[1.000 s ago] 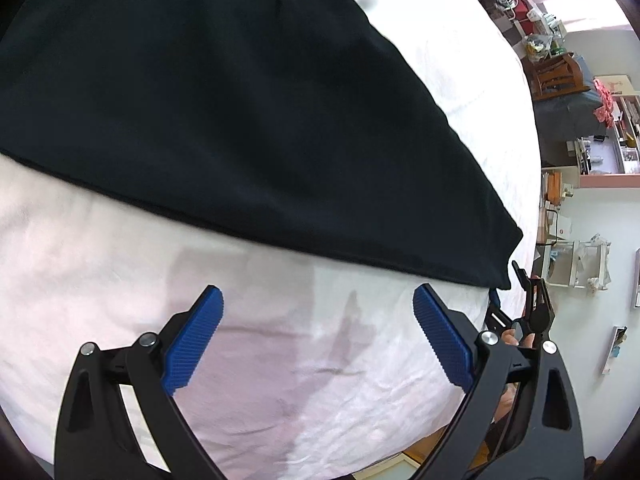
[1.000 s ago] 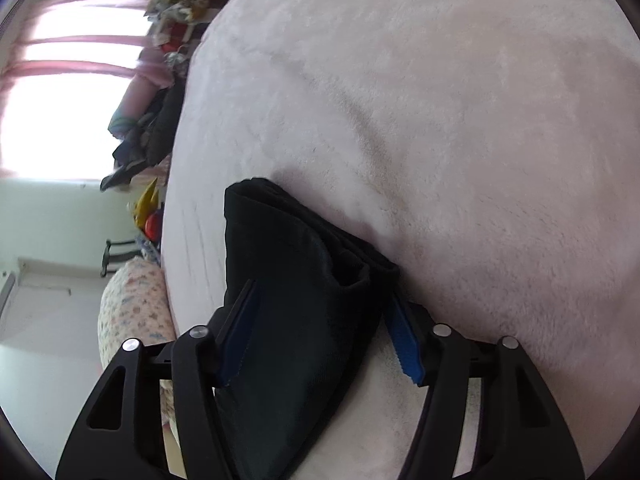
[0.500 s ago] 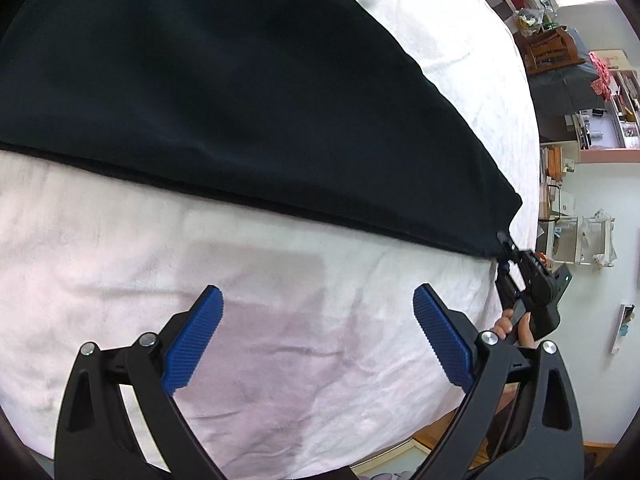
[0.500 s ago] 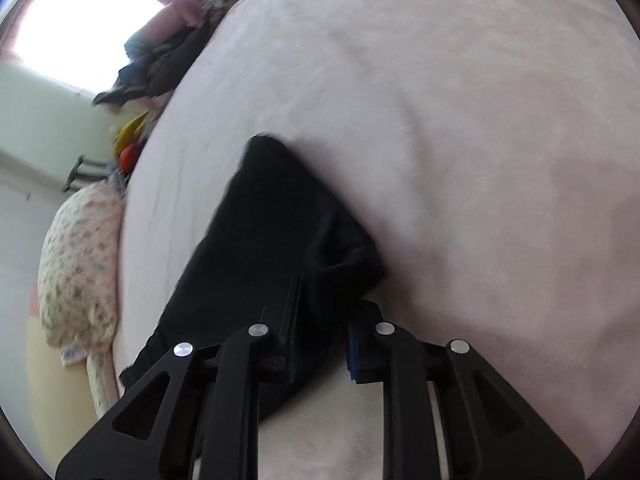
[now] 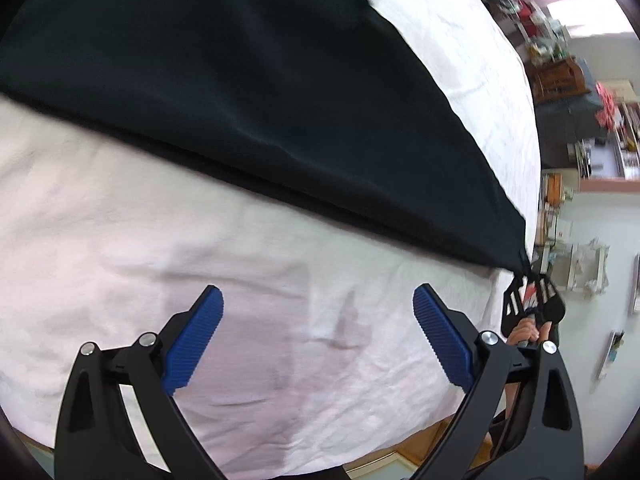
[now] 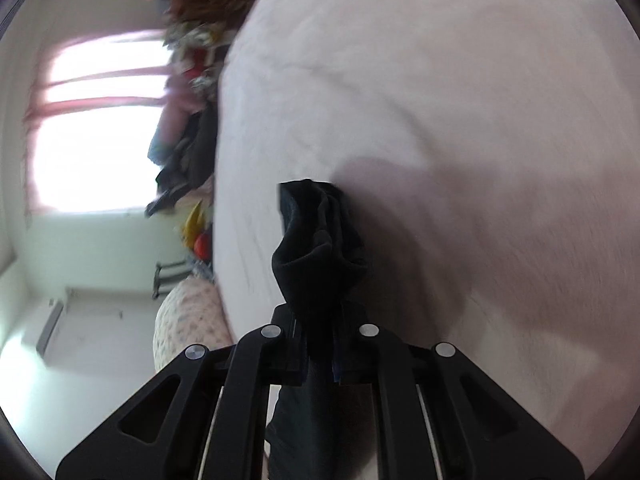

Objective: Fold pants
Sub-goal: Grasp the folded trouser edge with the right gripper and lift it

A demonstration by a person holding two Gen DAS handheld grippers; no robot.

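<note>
A: What's changed w/ my right gripper (image 6: 320,344)?

B: A sec ago its jaws stood wide around the pants (image 5: 248,92) corner; now they're closing, black cloth bunched and pinched between them, hem lifted off the bed (image 5: 280,280). So I've got my fold corner.

A: Left gripper (image 5: 318,332)?

B: Jaws wide apart, nothing in them, over bare pink sheet near the pants' near edge.

A: View diffs?

B: Left cam shows pants spread flat across the bed, taut to the far-right corner; right cam only the pinched bunch.
</note>
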